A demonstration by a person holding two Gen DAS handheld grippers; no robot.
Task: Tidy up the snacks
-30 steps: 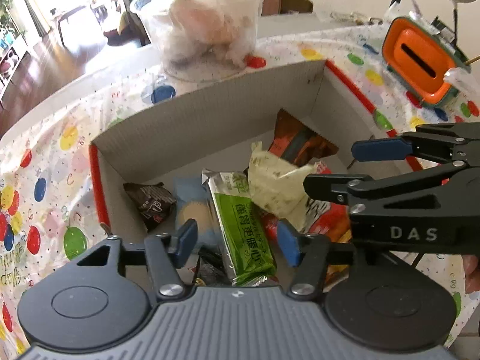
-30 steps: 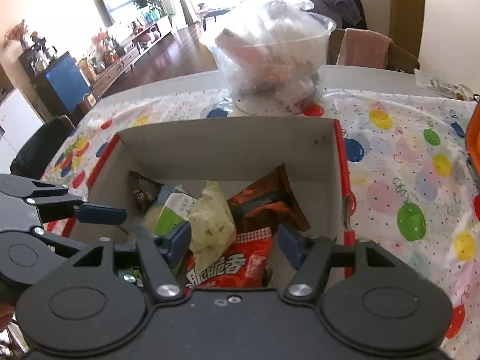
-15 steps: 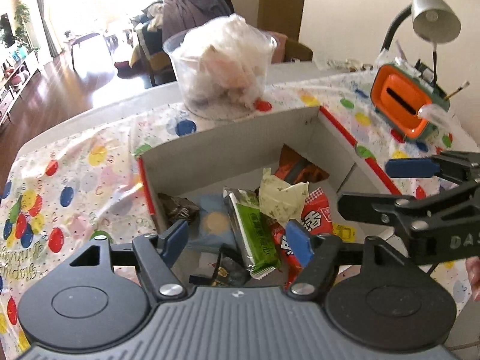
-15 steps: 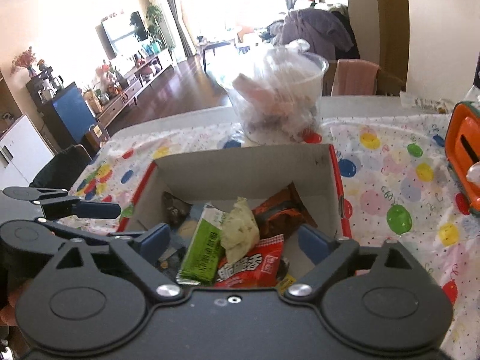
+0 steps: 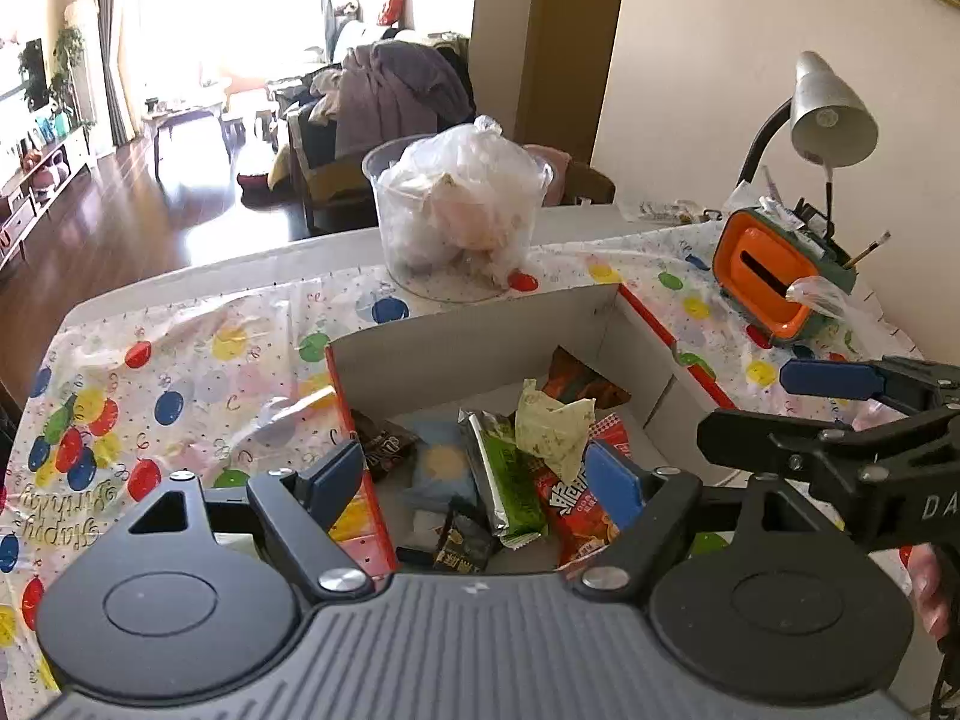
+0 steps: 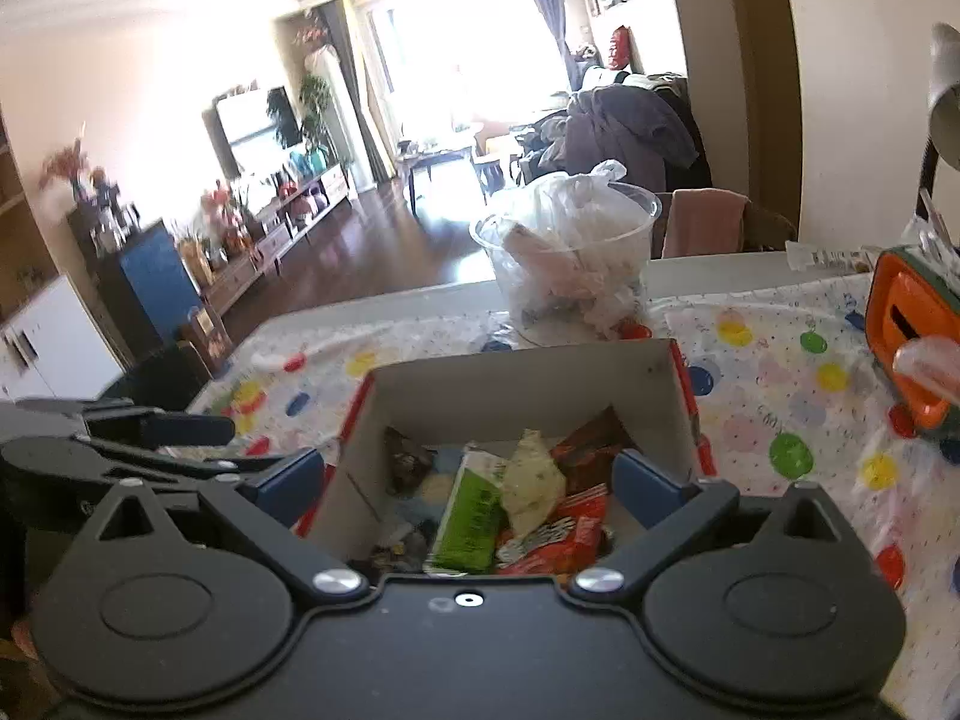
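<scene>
Cardboard box [image 5: 480, 354], one green packet [image 5: 507, 489], one red [image 5: 576, 507]

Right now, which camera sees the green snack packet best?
The left wrist view. There the green snack packet lies sharp and almost whole in the cardboard box, silver end and print showing. The right wrist view is blurrier, and the pale yellow wrapper covers part of the packet.

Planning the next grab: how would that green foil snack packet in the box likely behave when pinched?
The green foil packet looks flat and thin, so probably light and bendy. Its glossy wrapper may be slippery. It leans on other snacks in the cardboard box, so it could shift when touched.
</scene>
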